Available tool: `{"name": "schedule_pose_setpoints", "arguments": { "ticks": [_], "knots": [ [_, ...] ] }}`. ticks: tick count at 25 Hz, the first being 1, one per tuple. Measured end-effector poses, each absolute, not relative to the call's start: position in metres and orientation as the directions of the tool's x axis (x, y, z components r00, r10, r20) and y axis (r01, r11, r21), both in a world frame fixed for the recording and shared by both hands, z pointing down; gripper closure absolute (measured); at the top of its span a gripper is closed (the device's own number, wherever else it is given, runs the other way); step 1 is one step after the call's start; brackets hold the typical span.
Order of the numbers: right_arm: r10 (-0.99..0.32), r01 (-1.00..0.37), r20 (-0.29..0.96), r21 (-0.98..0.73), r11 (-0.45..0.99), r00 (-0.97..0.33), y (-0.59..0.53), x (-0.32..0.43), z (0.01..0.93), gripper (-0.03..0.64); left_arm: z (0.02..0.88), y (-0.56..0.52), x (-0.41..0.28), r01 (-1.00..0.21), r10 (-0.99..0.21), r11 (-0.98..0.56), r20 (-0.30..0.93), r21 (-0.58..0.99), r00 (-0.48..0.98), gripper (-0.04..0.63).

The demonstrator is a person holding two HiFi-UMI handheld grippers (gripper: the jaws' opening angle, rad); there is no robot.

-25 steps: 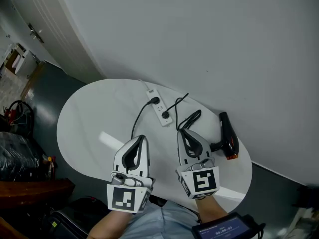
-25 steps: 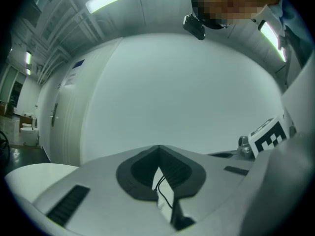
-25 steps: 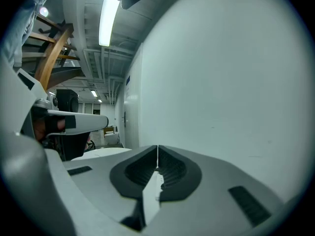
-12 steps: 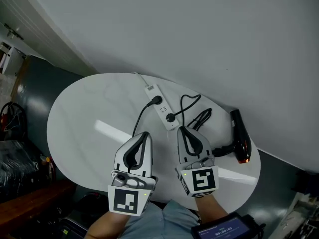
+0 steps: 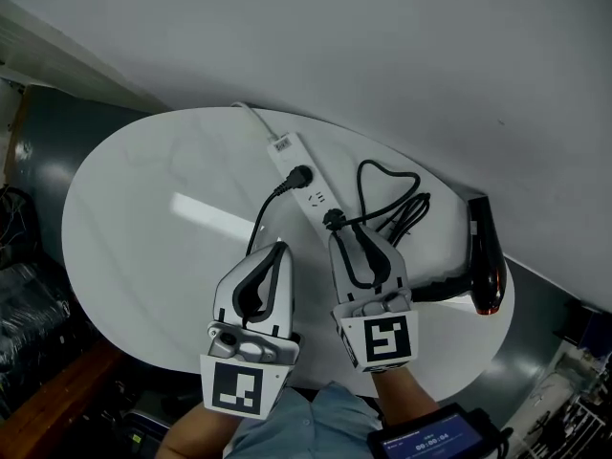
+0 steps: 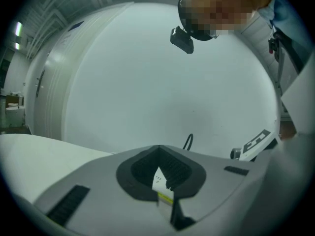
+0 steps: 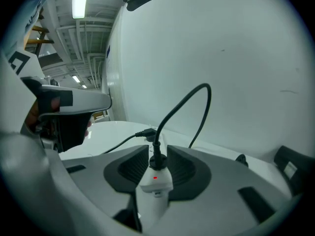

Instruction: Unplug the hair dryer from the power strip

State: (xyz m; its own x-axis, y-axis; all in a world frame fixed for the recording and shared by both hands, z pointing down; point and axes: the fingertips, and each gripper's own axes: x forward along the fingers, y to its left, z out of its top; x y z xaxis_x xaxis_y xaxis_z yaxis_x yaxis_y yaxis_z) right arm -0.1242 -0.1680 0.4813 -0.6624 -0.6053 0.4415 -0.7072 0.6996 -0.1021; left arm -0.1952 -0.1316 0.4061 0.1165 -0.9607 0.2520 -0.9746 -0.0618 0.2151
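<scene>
A white power strip [image 5: 295, 163] lies on the white oval table [image 5: 143, 218] with two black plugs in it. The nearer plug [image 5: 332, 220] leads by a coiled black cord [image 5: 387, 199] to the black hair dryer [image 5: 485, 247] at the table's right edge. My right gripper [image 5: 352, 239] hovers just short of that plug with its jaws opening. In the right gripper view the strip's near end [image 7: 155, 183] and the plug [image 7: 156, 157] show between the jaws, untouched. My left gripper [image 5: 277, 249] is beside it on the left, shut and holding nothing.
The farther plug [image 5: 299, 175] sends its cord [image 5: 260, 226] toward me under the left gripper. The strip's white lead [image 5: 251, 115] runs off the table's back edge. A pale curved wall [image 5: 382, 55] rises close behind the table. Dark floor and clutter [image 5: 24, 285] lie to the left.
Both grippers have come down and forward toward the power strip. The right gripper's jaws, shut before, now stand apart around the near end of the strip.
</scene>
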Motion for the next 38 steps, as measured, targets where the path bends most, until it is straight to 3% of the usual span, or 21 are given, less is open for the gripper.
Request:
{"name": "schedule_pose_setpoints", "arguments": {
  "ticks": [6,13,38],
  "knots": [
    [-0.665,-0.739,0.365,-0.110,0.665,-0.652,-0.187,-0.141,0.477,0.506,0.437,-0.145,-0.188,-0.963,-0.937,-0.103,0.301,0.249,0.178,0.597],
    [-0.669,-0.767,0.428,-0.100,0.633,-0.608,-0.184,-0.141,0.484,0.565,0.461,-0.161,-0.180,-0.943,-0.914,-0.131,0.332,0.305,0.234,0.597],
    [-0.655,-0.786,0.494,-0.100,0.611,-0.572,-0.177,-0.138,0.490,0.566,0.493,-0.187,-0.170,-0.905,-0.879,-0.180,0.350,0.386,0.324,0.597]
  ]
}}
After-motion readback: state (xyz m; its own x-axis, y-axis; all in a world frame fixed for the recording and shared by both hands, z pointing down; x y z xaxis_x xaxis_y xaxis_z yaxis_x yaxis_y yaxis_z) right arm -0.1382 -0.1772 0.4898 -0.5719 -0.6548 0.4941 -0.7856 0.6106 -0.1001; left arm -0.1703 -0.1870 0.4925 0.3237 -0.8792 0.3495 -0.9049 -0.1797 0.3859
